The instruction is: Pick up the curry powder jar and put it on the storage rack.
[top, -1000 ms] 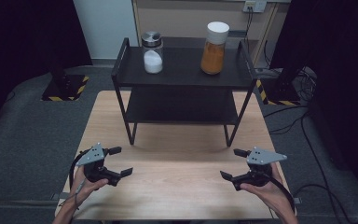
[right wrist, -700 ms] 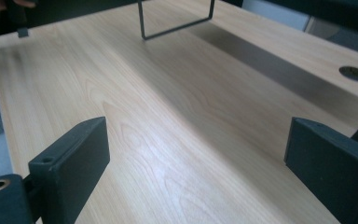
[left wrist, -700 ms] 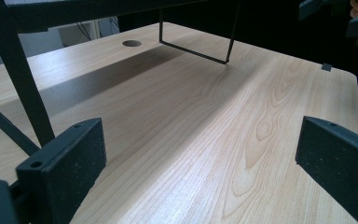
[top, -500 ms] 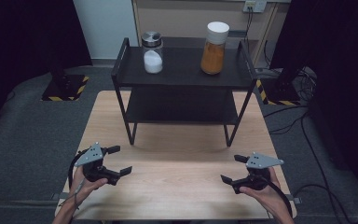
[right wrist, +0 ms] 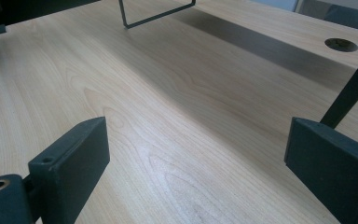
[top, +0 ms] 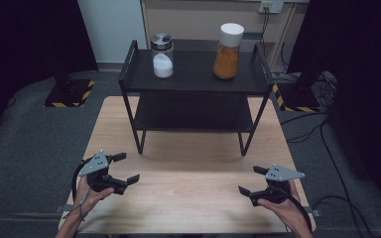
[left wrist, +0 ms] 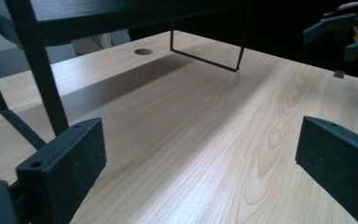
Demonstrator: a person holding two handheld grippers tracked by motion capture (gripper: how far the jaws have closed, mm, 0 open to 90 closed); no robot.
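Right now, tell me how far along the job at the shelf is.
Nothing looks done: the jar of white powder and the jar of orange powder both stand upright on the top of the black shelf. Nothing is in hand: the left gripper and the right gripper are open and empty, low over the wooden table, well short of the shelf. Reaching and grasping a jar is all left.

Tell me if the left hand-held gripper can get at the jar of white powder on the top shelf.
Probably yes. The left hand-held gripper is open and empty, and the jar of white powder stands unobstructed on the top shelf, apart from the orange jar.
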